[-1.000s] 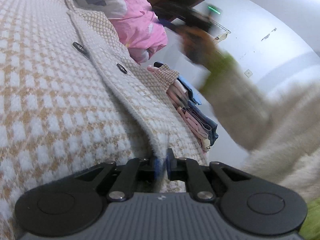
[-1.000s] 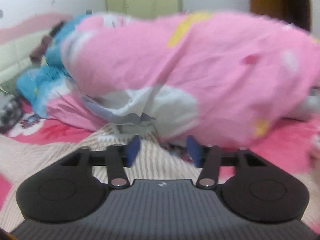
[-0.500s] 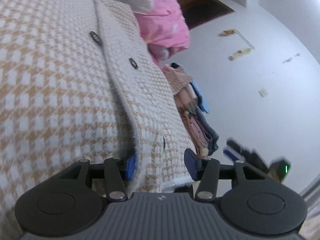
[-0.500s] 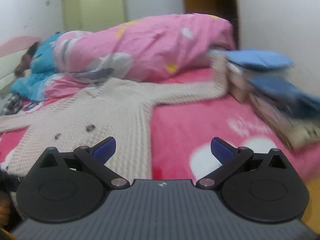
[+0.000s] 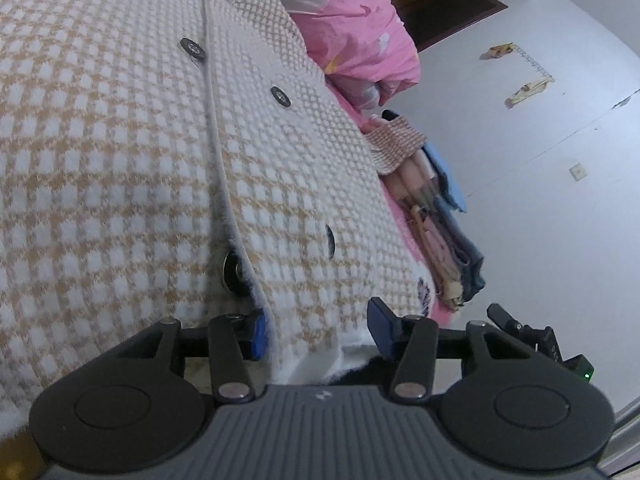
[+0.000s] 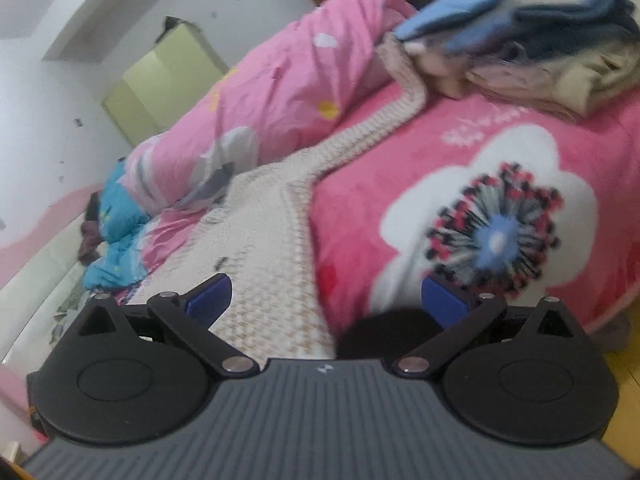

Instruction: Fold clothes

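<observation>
A beige-and-white checked cardigan (image 5: 120,140) with dark buttons lies spread flat on the bed. My left gripper (image 5: 318,332) sits at its bottom hem and is open; the button band and hem lie loose between the blue pads. In the right wrist view the cardigan (image 6: 260,280) runs away from me, and its sleeve (image 6: 372,136) stretches to the folded pile. My right gripper (image 6: 326,300) hangs wide open over the cardigan's lower right edge and holds nothing. Its black housing (image 5: 536,340) shows low on the right of the left wrist view.
A pile of folded clothes (image 6: 540,60) sits at the bed's far right corner, seen side-on as a folded stack (image 5: 440,224). A bunched pink duvet (image 6: 280,92) lies behind the cardigan. The pink flowered blanket (image 6: 500,220) covers the bed; its edge drops to the floor on the right.
The left jaws have gone from shut on the hem to half open, and the gripper drew back slightly. The right gripper swung down from facing the duvet to the cardigan's lower edge, rolled, and opened wide.
</observation>
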The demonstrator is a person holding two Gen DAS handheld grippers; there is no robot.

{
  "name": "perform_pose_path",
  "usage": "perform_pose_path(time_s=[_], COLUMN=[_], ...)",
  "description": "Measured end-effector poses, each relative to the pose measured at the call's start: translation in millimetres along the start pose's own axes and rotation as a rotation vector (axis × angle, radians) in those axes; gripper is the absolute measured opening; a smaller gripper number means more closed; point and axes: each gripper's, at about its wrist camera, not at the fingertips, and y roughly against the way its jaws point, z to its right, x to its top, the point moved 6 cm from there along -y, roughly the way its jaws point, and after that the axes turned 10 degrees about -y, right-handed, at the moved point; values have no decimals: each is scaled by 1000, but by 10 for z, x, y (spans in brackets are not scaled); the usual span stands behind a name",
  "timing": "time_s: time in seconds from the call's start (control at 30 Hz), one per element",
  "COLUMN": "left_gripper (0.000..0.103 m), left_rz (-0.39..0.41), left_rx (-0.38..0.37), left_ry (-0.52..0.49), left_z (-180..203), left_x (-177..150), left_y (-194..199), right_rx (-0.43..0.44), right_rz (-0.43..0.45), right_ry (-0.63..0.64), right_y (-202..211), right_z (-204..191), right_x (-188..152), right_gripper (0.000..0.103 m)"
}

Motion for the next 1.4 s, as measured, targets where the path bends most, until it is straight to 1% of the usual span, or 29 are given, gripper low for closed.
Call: perform_pose_path(time_s=[0.07, 0.1, 0.17, 0.2, 0.23, 0.27, 0.3, 0.4, 0.43, 0.47, 0.5, 0.57, 0.63, 0.67, 0.73, 0.9, 1.07, 1.17, 1.3, 1.33, 1.37, 1.4], left_gripper=[46, 45, 37, 36, 31, 27, 26, 23, 21, 18, 16, 10, 10, 10, 10, 9, 8, 8, 7, 7, 6, 6], left_rz=[1, 1, -2, -4, -5, -7, -8, -6, -4, -2, 0, 5, 10, 13, 18, 28, 45, 70, 95, 95, 94, 93], left_rx=[12, 15, 24, 29, 33, 37, 36, 23, 16, 10, 4, -11, -22, -29, -34, -41, -73, -104, -136, -137, -137, -137], left_ry=[-2, -6, -16, -21, -25, -28, -28, -18, -13, -7, -2, 9, 14, 16, 19, 9, 16, 21, 35, 37, 40, 42], left_z=[5, 11, 21, 26, 33, 42, 48, 61, 62, 61, 61, 60, 76, 82, 92, 142, 174, 195, 188, 182, 177, 173], left_x=[-3, -2, -3, -4, -4, -2, 1, 16, 21, 24, 28, 31, 39, 46, 56, 66, 85, 110, 115, 110, 106, 102], left_y=[-8, -15, -34, -44, -53, -60, -62, -54, -49, -44, -39, -20, -9, -1, 10, 13, 42, 105, 171, 176, 177, 178], right_rx=[-8, 10, 44, 61, 74, 86, 98, 144, 153, 150, 146, 138, 125, 126, 137, 143, 82, 61, 86, 89, 88, 99], right_rz=[-28, -35, -45, -45, -49, -54, -58, -87, -98, -112, -125, -152, -179, -190, -216, -300, -358, -360, -318, -309, -303, -297], right_ry=[-8, -14, -26, -30, -35, -40, -47, -89, -109, -145, -182, -254, -338, -370, -416, -464, -455, -455, -438, -434, -438, -449], right_y=[5, 14, 31, 42, 48, 50, 54, 43, 32, 12, -9, -48, -80, -91, -116, -185, -323, -388, -418, -427, -439, -438], right_z=[35, 21, -10, -35, -62, -84, -106, -164, -169, -142, -115, -58, 40, 70, 99, 57, 64, 80, 47, 48, 62, 73], right_x=[-33, -35, -38, -37, -41, -47, -58, -95, -107, -120, -133, -159, -194, -210, -245, -348, -474, -516, -498, -497, -501, -497], right_gripper=[102, 102, 102, 102, 102, 101, 100, 93, 88, 77, 72, 55, 46, 42, 40, 41, 41, 41, 37, 33, 27, 7])
